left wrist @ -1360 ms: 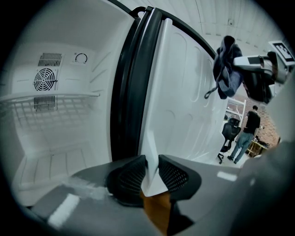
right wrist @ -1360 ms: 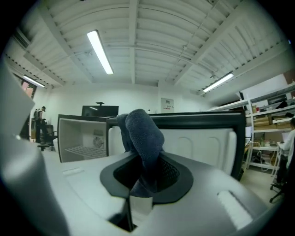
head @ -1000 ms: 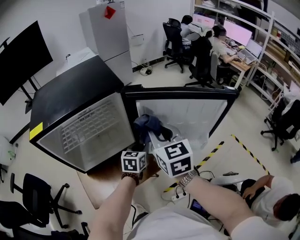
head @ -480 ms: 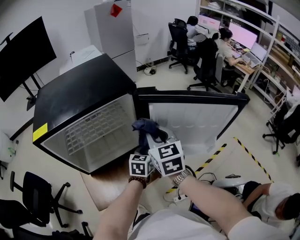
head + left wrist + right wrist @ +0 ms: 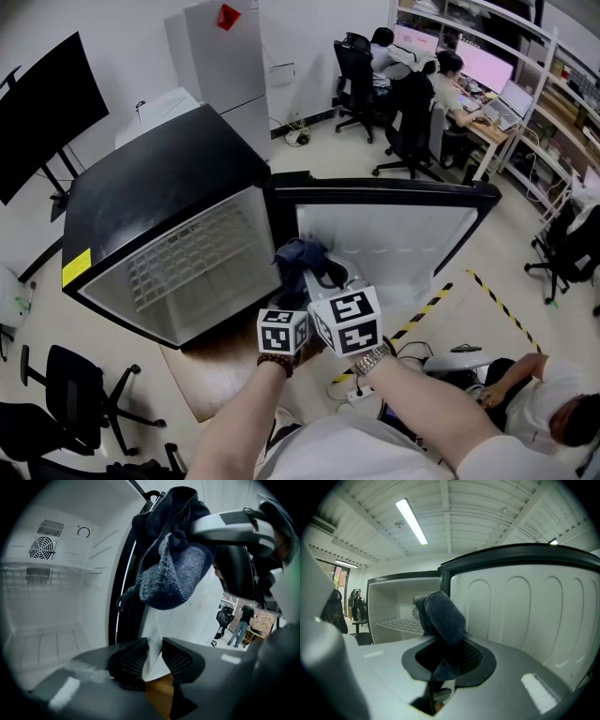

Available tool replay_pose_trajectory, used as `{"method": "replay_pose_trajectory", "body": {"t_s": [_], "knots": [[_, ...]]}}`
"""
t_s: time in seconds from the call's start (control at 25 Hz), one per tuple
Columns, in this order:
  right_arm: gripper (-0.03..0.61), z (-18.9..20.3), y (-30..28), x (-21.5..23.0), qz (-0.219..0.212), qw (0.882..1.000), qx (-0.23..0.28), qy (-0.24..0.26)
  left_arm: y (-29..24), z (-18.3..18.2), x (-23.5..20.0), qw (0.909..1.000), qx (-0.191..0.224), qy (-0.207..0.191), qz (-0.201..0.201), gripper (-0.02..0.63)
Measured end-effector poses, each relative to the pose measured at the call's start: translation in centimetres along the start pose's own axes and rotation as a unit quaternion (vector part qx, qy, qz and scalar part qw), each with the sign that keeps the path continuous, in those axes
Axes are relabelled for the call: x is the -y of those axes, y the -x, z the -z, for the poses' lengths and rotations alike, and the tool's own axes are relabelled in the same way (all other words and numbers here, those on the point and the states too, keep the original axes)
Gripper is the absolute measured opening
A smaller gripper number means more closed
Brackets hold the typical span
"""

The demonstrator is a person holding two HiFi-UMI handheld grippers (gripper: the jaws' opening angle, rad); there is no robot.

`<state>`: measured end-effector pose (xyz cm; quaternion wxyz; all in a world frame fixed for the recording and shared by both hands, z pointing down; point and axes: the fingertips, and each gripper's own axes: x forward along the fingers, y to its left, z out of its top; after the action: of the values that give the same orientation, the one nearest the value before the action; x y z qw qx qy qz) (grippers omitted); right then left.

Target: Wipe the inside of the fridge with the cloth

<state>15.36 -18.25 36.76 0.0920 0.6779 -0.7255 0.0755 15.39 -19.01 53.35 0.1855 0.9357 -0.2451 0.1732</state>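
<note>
The right hand-held gripper pinches a dark blue, nubbly knitted cloth between its 2 ribbed black jaws. The cloth bunches in a soft lump held up by the hinge side of the open fridge, between the cabinet and the door with its arched white moulding. The glossy black box has a smooth white lining, a wire shelf and a round fan grille. The left hand-held gripper sits lower, its jaws slightly parted around nothing.

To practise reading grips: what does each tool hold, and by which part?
The right tool pinches the dark blue cloth by one bunched end; the left tool holds nothing.
</note>
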Motion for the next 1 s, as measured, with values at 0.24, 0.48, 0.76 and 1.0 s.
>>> {"method": "replay_pose_trajectory", "body": {"t_s": [0.24,0.48,0.76,1.0], "knots": [[0.066,0.8,0.1,1.5,0.013,1.0,-0.006,-0.018,0.0,0.1,0.0,1.0,0.001,-0.001,-0.005,0.101],[0.064,1.6,0.5,4.3,0.043,0.998,-0.017,-0.036,0.0,0.1,-0.1,0.9999,0.003,0.001,-0.01,0.1],[0.064,2.4,2.0,7.4,0.07,0.996,-0.019,-0.045,0.0,0.0,-0.3,0.9998,0.007,0.006,-0.018,0.098],[0.064,2.8,4.0,10.3,0.096,0.994,-0.017,-0.055,0.1,0.1,-0.4,0.9996,0.011,0.012,-0.025,0.097]]}}
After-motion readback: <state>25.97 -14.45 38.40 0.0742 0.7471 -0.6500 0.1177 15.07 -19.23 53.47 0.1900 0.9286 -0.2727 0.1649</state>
